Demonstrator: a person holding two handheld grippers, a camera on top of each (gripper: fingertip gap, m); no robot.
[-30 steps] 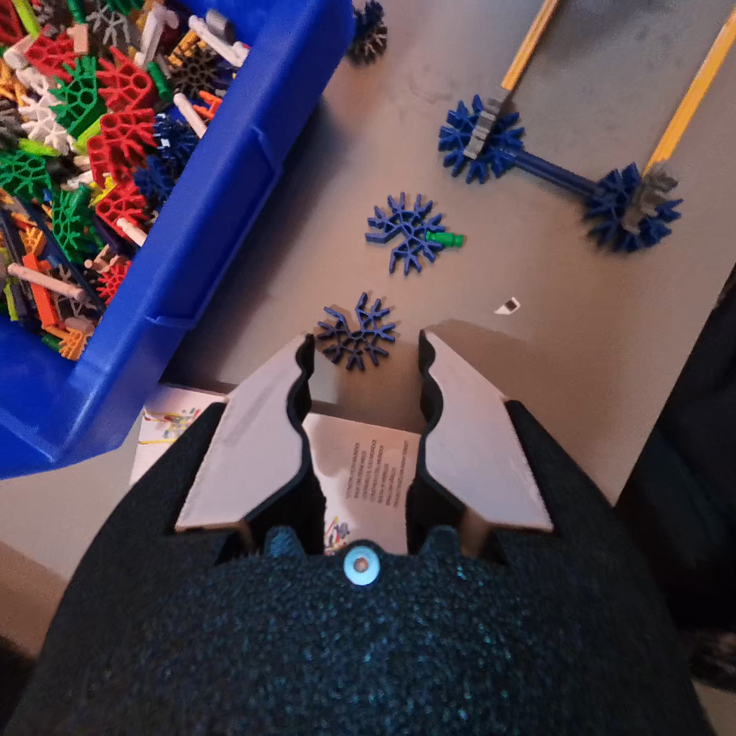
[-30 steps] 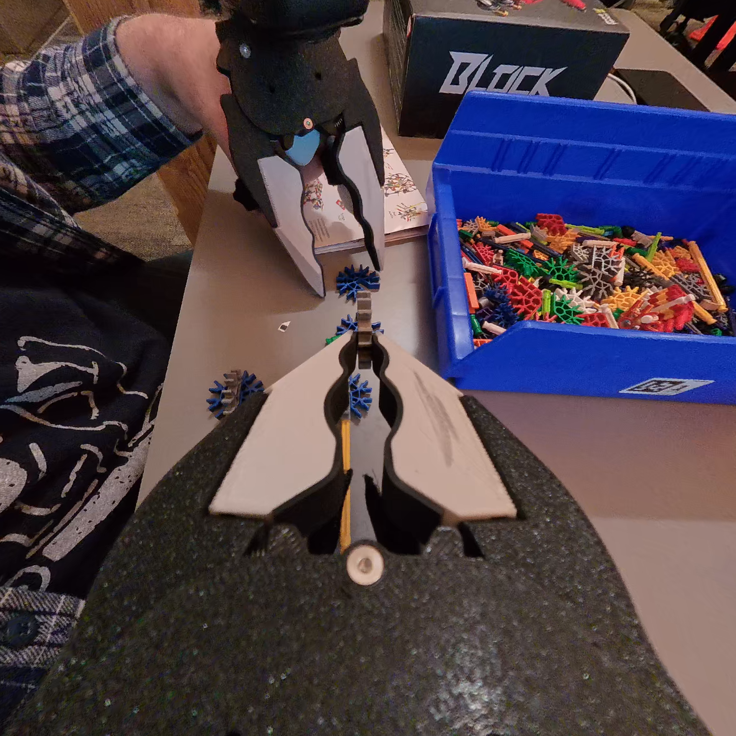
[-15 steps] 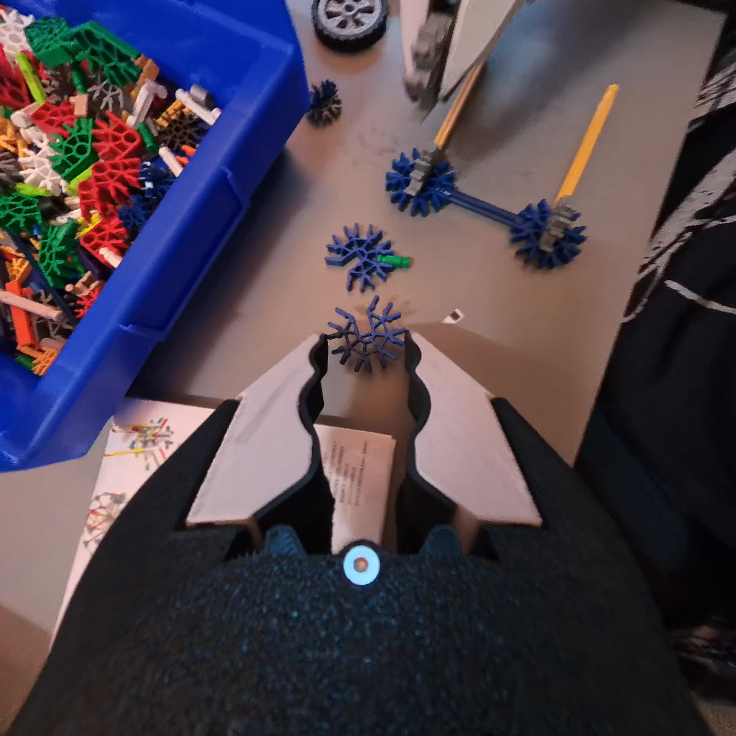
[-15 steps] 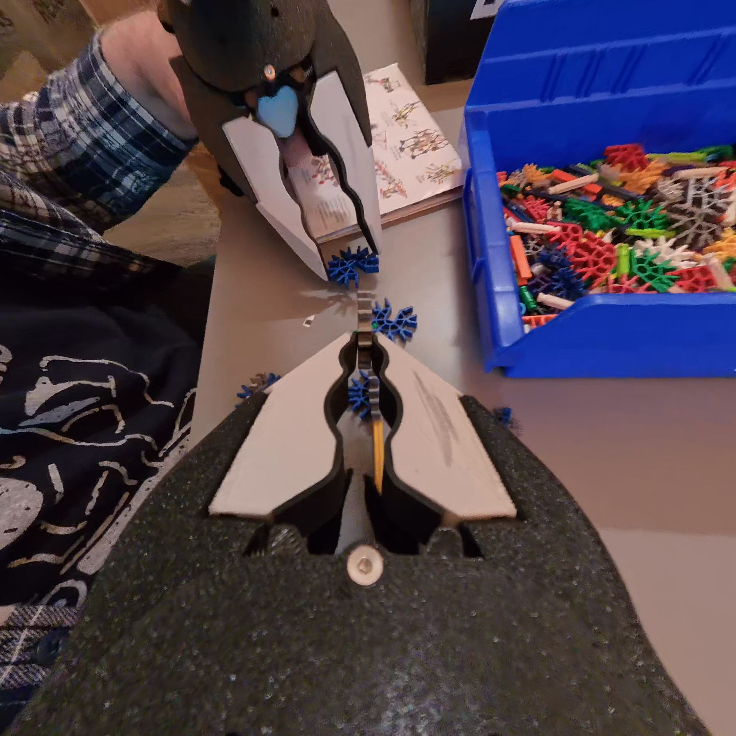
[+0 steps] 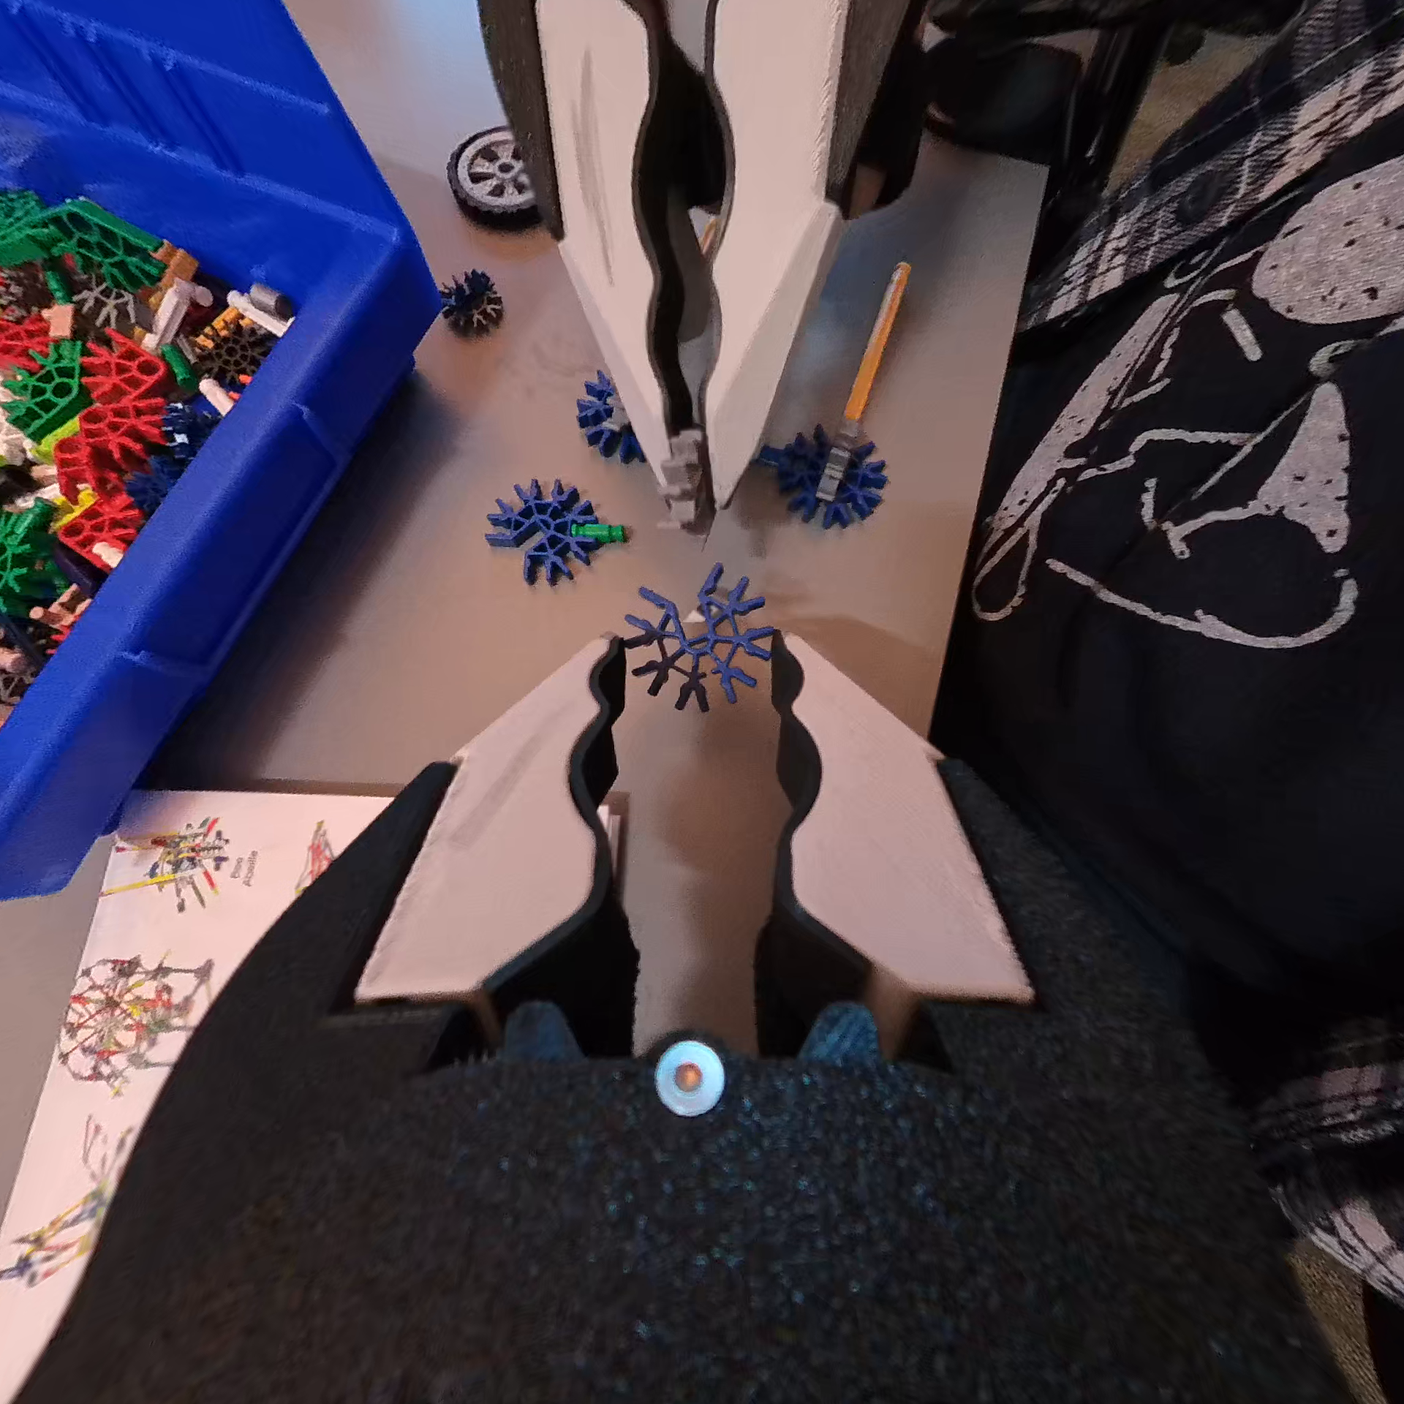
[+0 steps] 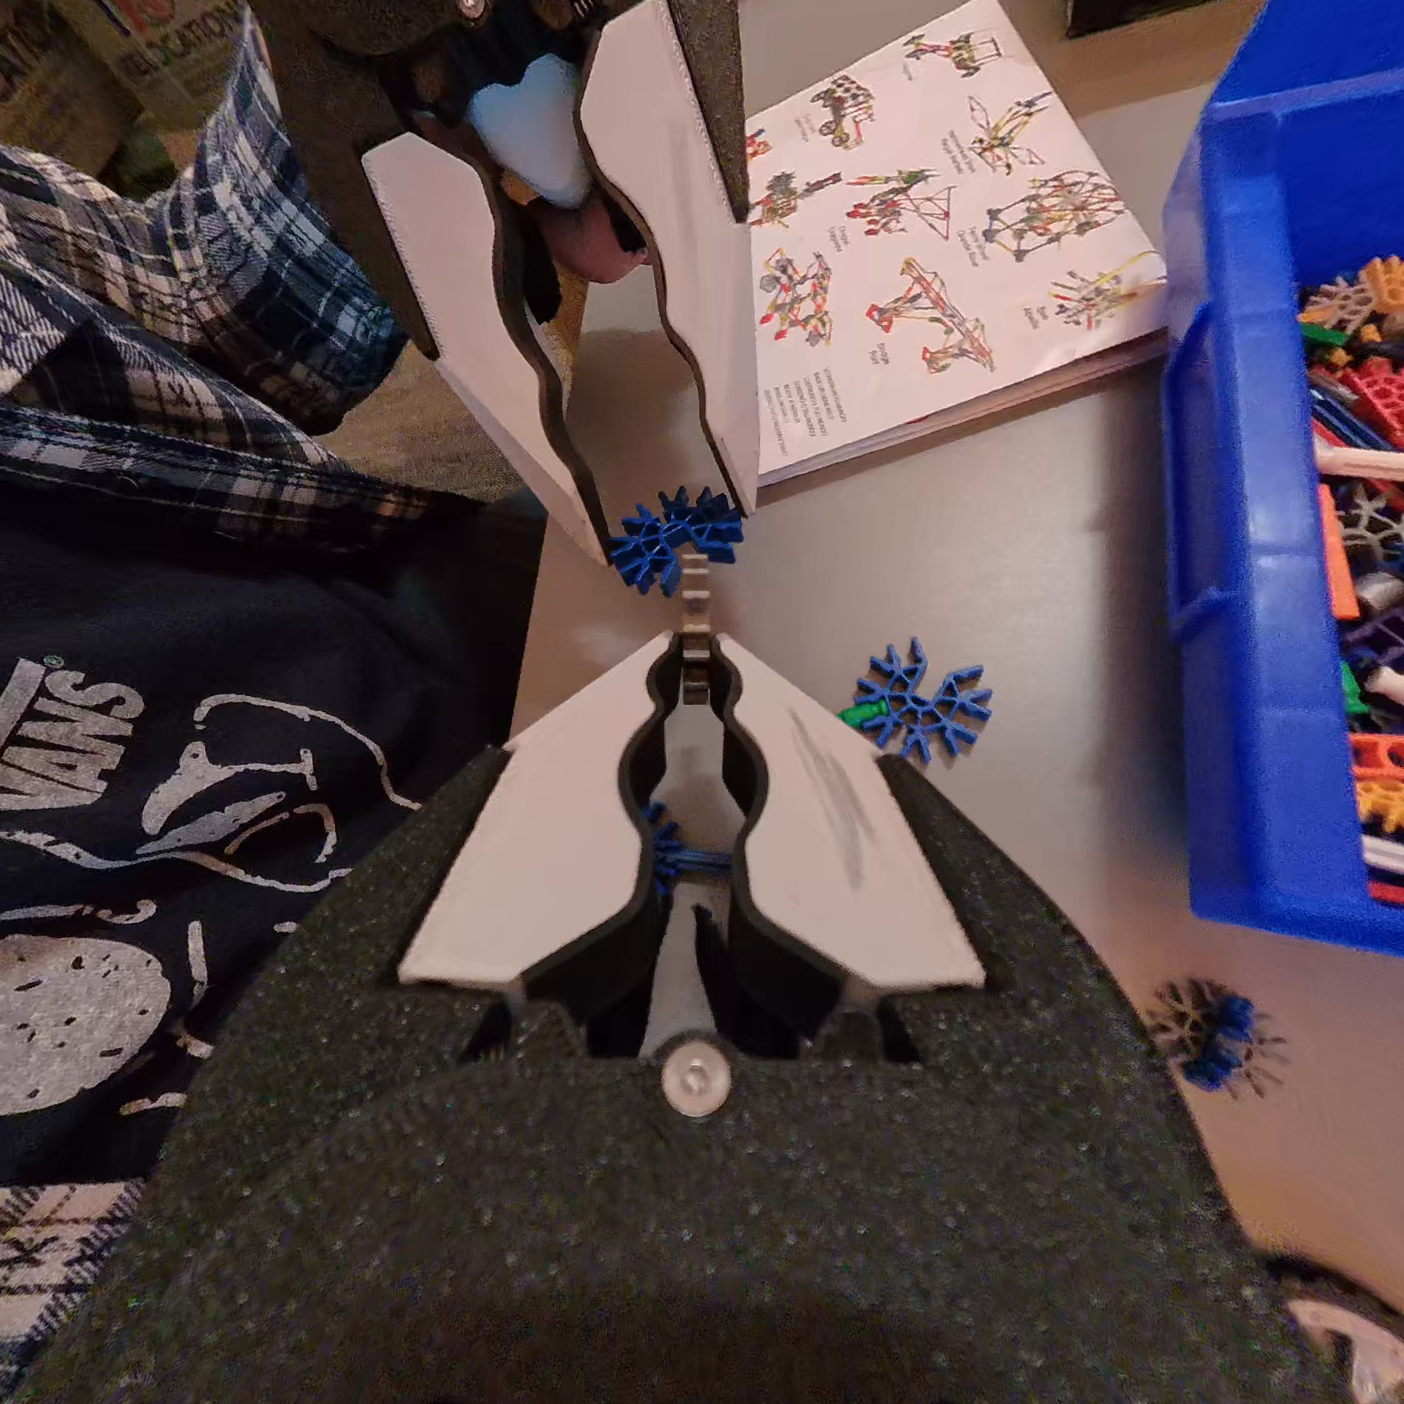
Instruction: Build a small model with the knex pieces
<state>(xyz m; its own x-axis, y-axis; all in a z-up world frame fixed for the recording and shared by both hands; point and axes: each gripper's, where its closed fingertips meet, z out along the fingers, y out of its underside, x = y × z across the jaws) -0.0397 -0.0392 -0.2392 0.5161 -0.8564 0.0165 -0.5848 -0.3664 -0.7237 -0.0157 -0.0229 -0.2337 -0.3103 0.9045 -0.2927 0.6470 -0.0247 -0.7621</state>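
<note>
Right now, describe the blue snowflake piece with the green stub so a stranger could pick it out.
Start at the big blue bin of mixed parts and look at the bare table beside its wall. The blue snowflake connector lies flat there, apart from both grippers. Unlike the other snowflake, held between the left gripper jaws, it has a short green rod plugged into one slot.

Looking like home hobby table: blue bin [image 5: 228,425] overflowing with plastic construction-toy pieces, illustrated model booklet [image 6: 942,228] lying open on tabletop [image 6: 988,532], carpet showing past table edge, person in plaid sleeve [image 6: 190,251] sitting close.
</note>
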